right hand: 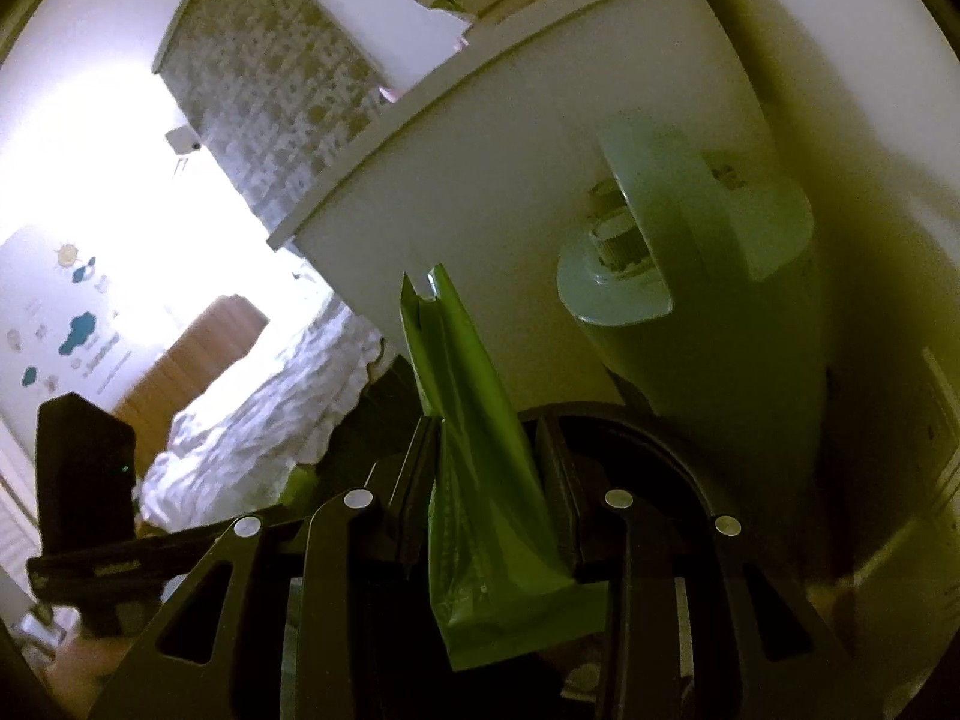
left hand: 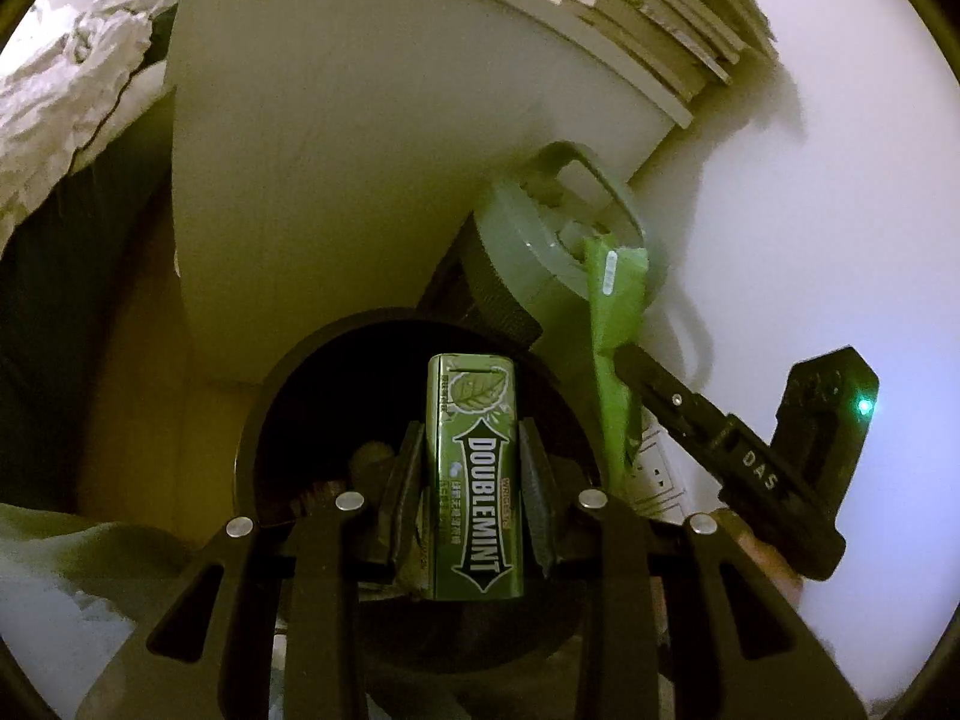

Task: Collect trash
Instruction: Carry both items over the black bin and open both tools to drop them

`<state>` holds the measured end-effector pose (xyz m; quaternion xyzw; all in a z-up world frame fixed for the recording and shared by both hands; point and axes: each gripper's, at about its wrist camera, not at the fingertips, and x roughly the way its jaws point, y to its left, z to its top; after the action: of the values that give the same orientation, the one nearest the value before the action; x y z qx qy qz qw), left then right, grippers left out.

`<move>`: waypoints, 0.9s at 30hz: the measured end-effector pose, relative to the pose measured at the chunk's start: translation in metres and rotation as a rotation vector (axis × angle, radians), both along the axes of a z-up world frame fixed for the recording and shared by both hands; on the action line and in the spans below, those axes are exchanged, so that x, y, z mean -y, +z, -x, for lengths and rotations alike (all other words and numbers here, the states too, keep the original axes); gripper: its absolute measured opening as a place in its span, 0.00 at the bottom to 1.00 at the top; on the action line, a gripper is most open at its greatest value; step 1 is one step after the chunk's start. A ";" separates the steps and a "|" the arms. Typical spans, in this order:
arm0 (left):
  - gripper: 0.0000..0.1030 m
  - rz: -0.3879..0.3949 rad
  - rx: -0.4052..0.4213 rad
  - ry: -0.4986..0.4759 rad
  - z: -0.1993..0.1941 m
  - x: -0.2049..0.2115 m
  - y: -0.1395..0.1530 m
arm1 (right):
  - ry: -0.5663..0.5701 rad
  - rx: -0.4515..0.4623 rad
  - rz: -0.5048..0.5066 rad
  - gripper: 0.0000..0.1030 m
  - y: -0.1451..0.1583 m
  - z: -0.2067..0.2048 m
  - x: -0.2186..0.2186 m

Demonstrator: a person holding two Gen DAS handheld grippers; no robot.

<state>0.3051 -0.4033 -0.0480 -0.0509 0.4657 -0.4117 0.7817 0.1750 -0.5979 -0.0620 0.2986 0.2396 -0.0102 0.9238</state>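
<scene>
While I am holding both pieces of trash above the black bin (left hand: 312, 372), I am treating the release as the step in hand. My left tool (left hand: 473, 468) is clamping the green Doublemint pack (left hand: 474, 480) upright, its pads pressing the pack's two long sides, and the pack is hanging right over the bin's dark mouth. My right tool (right hand: 486, 480) is pinching a green wrapper (right hand: 480, 450) near its middle, so the torn top is sticking up past the fingertips and the lower end is drooping toward the camera. From the left wrist view the wrapper (left hand: 612, 324) is sitting just beside the bin's right rim, not clearly over the opening.

To do this well, I am judging that the pack should go first: it is centred, so a plain opening of the jaws should drop it in. The wrapper is light and likely to flutter or cling to a pad, so I am planning to bring the right tool (left hand: 708, 420) inward over the opening and lower before letting go. A pale green kettle (left hand: 558, 240) is standing near, behind the bin, so I am keeping clear of it.
</scene>
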 end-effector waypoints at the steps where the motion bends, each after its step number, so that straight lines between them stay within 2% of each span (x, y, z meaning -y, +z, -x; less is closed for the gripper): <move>1: 0.30 0.001 -0.007 0.006 -0.002 0.000 -0.002 | 0.000 -0.006 0.001 0.34 0.001 0.000 0.001; 15: 0.30 -0.015 -0.043 0.025 -0.015 0.009 -0.017 | 0.016 -0.059 -0.005 0.34 -0.001 -0.010 -0.003; 23: 0.33 -0.016 -0.030 0.020 -0.016 0.013 -0.011 | 0.011 -0.058 -0.029 0.45 -0.003 -0.009 -0.002; 24: 0.40 -0.016 -0.031 0.025 -0.016 0.013 -0.010 | 0.009 -0.057 -0.030 0.45 -0.003 -0.009 -0.002; 25: 0.51 -0.018 -0.032 0.034 -0.017 0.012 -0.009 | 0.007 -0.056 -0.032 0.48 -0.003 -0.009 -0.002; 27: 0.61 -0.013 -0.018 0.050 -0.016 0.009 -0.003 | -0.001 -0.054 -0.038 0.52 -0.003 -0.008 -0.002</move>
<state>0.3208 -0.4127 -0.0514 -0.0612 0.4738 -0.3885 0.7879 0.1833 -0.5963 -0.0652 0.3157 0.2644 -0.0143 0.9112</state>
